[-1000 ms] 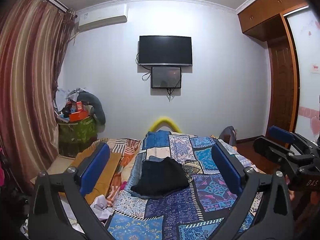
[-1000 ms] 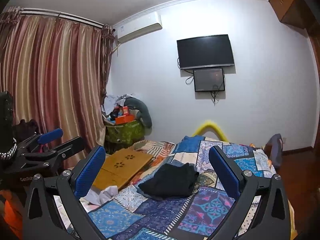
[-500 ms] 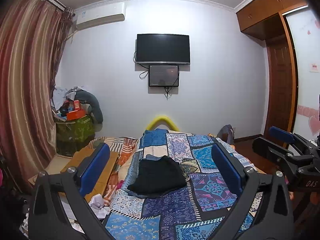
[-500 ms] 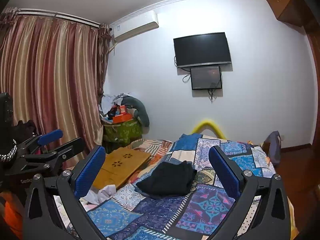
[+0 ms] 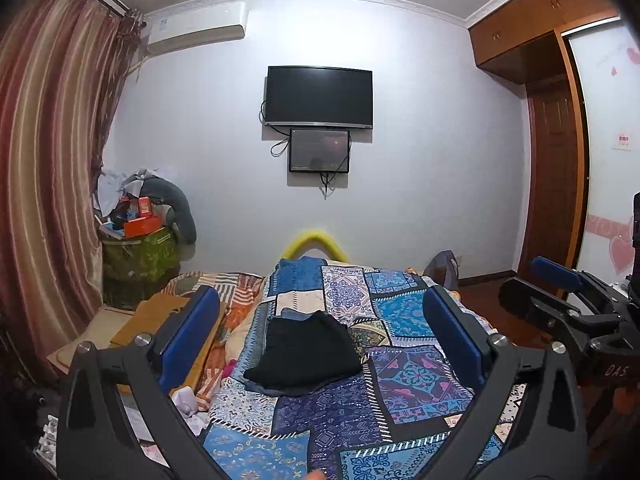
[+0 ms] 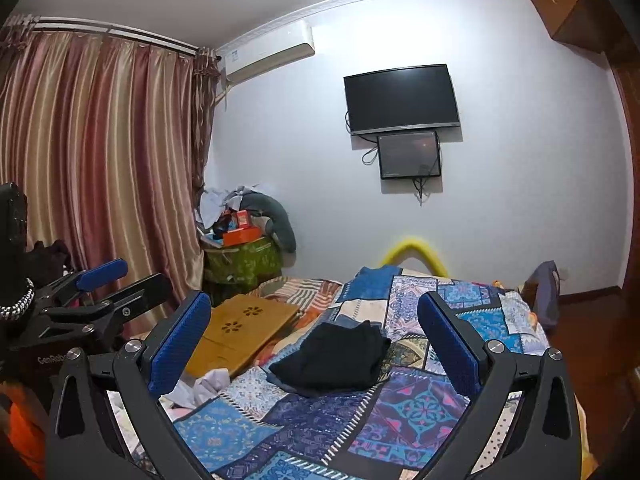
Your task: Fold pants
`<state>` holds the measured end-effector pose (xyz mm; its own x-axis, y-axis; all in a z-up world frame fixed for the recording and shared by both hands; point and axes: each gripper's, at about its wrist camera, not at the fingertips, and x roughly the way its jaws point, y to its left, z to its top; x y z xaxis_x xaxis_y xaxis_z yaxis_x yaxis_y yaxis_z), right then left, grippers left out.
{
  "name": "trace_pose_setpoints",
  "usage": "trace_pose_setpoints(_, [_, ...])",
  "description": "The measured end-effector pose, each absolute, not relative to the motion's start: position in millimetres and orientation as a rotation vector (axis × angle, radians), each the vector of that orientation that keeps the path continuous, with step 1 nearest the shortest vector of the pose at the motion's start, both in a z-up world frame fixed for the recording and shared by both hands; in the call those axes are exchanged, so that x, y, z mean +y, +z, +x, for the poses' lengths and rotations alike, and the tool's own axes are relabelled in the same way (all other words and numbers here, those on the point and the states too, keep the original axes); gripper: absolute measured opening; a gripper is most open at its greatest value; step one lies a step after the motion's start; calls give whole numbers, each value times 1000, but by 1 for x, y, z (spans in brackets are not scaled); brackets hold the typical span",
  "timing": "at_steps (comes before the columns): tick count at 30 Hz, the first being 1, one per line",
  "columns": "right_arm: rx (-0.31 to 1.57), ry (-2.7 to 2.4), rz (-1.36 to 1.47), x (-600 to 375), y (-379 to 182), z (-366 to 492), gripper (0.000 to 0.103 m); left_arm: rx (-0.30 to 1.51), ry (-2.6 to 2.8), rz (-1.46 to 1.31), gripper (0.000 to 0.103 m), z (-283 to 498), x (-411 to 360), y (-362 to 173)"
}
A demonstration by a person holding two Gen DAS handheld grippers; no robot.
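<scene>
The black pants (image 5: 306, 354) lay bunched on the patchwork quilt (image 5: 412, 376), far ahead of both grippers and centred between them. The left gripper (image 5: 320, 328) and right gripper (image 6: 316, 332) hung wide, empty, roughly equally distant.

1. Right gripper (image 6: 314, 332), black frame with blue ribbed pads (image 6: 180, 344), fills the 6 o'clock foreground; its jaws stand wide apart with nothing between them.
2. Folded black pants (image 6: 334, 360) lie just below centre on a blue patchwork quilt (image 6: 416, 404), clear of both pads.
3. Left gripper (image 6: 116, 288), black with a blue pad, shows at 9 o'clock, jaws apart.
4. Perforated tan wooden board (image 6: 240, 332) lies beside the quilt, towards 8 o'clock of the pants.
5. Black wall-mounted television (image 6: 400, 98) hangs at 1 o'clock; striped pink-gold curtains (image 6: 100, 160) hang at 10 o'clock.
</scene>
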<state>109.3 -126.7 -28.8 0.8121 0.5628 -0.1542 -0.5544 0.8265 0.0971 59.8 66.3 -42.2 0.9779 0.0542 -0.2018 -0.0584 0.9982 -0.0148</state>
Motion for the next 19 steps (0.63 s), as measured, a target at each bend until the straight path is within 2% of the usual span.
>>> trace_pose_setpoints(19, [182, 593, 53, -126, -30, 111, 103, 229, 32, -25, 103, 63, 65, -47])
